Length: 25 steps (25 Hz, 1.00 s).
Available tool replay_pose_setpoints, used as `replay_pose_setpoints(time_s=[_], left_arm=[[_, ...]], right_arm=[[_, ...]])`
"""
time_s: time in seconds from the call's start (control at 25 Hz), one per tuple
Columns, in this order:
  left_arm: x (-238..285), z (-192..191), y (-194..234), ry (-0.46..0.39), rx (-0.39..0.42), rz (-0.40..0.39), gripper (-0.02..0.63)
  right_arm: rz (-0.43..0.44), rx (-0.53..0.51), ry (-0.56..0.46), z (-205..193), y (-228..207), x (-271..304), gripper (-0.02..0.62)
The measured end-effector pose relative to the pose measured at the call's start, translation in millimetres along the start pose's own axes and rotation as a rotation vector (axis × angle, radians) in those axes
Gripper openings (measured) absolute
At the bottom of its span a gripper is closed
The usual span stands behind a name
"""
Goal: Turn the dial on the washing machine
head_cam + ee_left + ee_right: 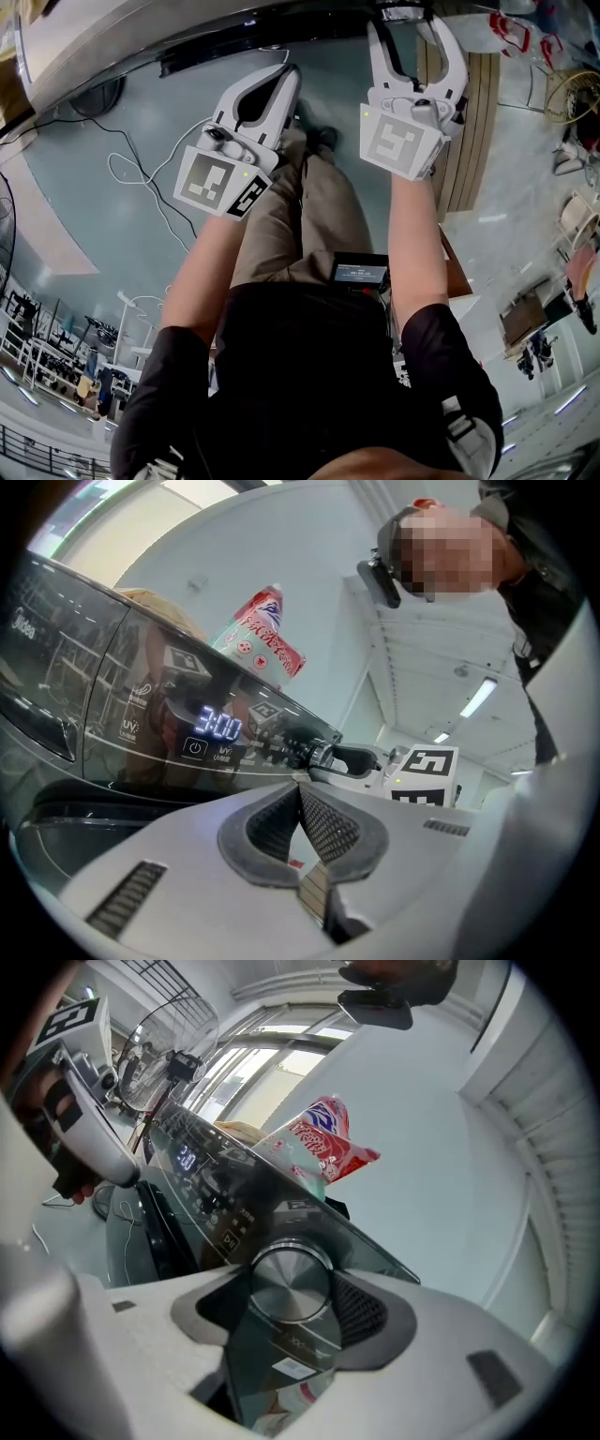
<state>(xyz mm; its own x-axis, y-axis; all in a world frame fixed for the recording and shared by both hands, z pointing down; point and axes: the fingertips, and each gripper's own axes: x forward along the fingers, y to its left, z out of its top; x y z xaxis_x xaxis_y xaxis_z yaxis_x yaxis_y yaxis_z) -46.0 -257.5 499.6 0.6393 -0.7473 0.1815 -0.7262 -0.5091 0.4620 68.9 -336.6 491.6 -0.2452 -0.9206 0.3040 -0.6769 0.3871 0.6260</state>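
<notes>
While the right gripper (413, 33) is clamped on the dial (291, 1283) of the washing machine (94, 714), the left gripper (302, 794) is closed on nothing; I think the turning is only started

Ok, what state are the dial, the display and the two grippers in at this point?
dial: clasped between the right gripper's pads.
right gripper: shut on the dial.
left gripper: shut, nothing between its jaws.
display: lit, reading 3:00.
</notes>
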Motion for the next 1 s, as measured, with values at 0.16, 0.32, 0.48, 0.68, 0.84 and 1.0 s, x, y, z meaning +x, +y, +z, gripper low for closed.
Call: replay_pose_setpoints(time_s=[0.16, 0.32, 0.48, 0.68, 0.84, 1.0], left_arm=[[-4.4, -2.7, -0.5, 0.001, 0.002, 0.001, -0.005], [-8.5, -3.9, -2.4, -0.005, 0.018, 0.023, -0.005], [-15.3, -4.7, -0.9, -0.015, 0.027, 0.061, -0.005], [-22.4, -10.2, -4.5, -0.016, 0.021, 0.071, -0.005], [-27.2, -11.5, -10.2, -0.026, 0.017, 0.076, -0.005], [-35.0, -11.4, -8.5, -0.031, 0.021, 0.086, -0.005]], right_arm=[[0.0, -0.052, -0.025, 2.9, 2.8, -0.7, 0.275], [-0.004, -0.069, -0.04, -0.9, 1.2, -3.2, 0.275], [-0.002, -0.109, -0.057, 2.4, 1.6, -3.5, 0.275], [0.006, -0.115, -0.074, 2.8, 3.7, -3.0, 0.275], [0.009, -0.094, -0.076, 3.6, 3.3, -3.3, 0.276], [0.022, -0.063, -0.082, 3.1, 6.4, -2.5, 0.276]])
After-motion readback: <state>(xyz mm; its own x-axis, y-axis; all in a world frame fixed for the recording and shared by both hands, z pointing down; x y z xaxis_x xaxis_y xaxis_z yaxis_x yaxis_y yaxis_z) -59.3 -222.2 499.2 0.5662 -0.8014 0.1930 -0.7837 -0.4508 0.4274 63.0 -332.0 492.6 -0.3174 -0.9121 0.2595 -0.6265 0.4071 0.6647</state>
